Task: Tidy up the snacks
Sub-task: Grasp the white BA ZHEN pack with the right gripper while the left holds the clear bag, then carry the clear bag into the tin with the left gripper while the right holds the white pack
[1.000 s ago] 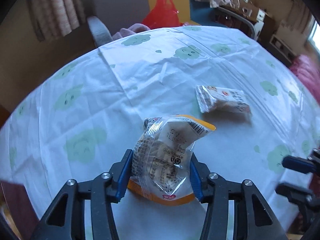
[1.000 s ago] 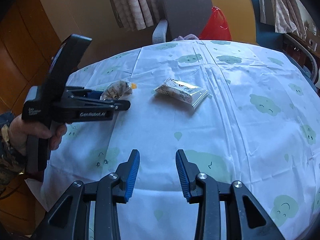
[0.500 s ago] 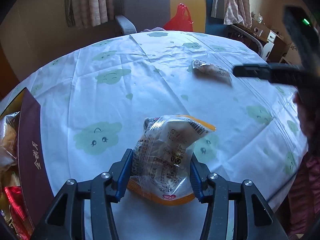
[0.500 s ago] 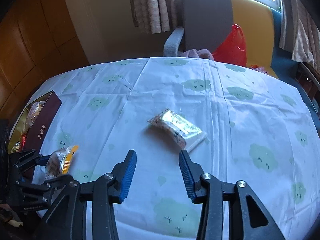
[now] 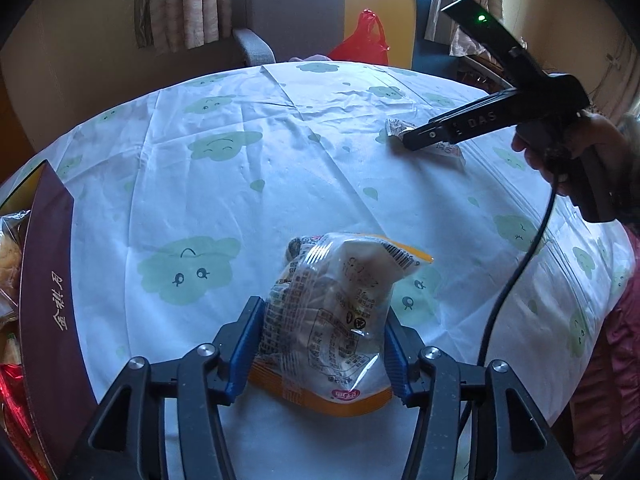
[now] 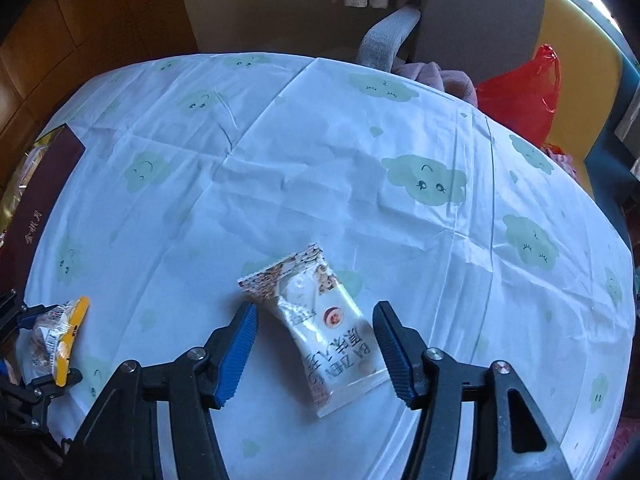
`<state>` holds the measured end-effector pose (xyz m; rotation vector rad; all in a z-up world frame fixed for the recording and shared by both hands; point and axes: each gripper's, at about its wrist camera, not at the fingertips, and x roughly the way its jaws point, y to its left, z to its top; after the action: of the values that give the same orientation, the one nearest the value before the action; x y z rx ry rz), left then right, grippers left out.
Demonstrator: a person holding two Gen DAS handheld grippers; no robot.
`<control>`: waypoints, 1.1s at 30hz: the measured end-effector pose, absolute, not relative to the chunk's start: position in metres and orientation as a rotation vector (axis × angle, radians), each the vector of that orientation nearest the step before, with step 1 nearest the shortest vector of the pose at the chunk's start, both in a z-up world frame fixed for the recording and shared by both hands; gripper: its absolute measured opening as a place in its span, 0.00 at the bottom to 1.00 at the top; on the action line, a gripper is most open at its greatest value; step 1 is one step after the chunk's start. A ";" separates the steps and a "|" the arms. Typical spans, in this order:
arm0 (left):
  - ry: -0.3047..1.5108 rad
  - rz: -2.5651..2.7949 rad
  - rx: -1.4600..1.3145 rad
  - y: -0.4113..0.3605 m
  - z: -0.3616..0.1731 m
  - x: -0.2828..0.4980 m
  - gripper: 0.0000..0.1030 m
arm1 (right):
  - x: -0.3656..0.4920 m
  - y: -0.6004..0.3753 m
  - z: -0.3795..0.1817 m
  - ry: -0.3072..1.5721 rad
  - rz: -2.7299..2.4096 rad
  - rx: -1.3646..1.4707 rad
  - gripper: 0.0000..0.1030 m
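While the left gripper (image 5: 322,350) clamps an orange-edged snack packet (image 5: 336,316) between its blue pads, clear of the near edge of the surface (image 5: 240,184), its jaws are easing apart. Farther along, the right gripper (image 6: 314,346) is opening, its pads straddling a white snack bar (image 6: 324,328) lying flat on the cloth without touching it. At the left edge sits a dark maroon box (image 5: 44,300) with snacks inside. Beyond the far edge stand a chair (image 5: 296,12) and a red bag (image 5: 362,40).
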<state>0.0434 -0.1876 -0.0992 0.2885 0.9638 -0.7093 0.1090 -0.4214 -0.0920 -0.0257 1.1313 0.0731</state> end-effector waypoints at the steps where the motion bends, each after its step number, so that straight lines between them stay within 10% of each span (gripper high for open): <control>1: 0.966 -0.710 0.285 -0.187 -0.100 0.044 0.55 | 0.112 -0.423 -0.096 1.144 0.077 -0.021 0.60; 5: 0.970 -0.707 0.273 -0.188 -0.100 0.044 0.56 | 0.112 -0.421 -0.094 1.133 0.064 -0.034 0.32; 33: 0.900 -0.695 0.168 -0.158 -0.052 0.018 0.51 | 0.008 -0.326 -0.102 1.008 -0.084 -0.008 0.33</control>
<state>0.0176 -0.1576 -0.0522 0.1676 0.9003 -0.6946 0.0076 -0.3262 -0.1019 -0.0079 1.0082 -0.0843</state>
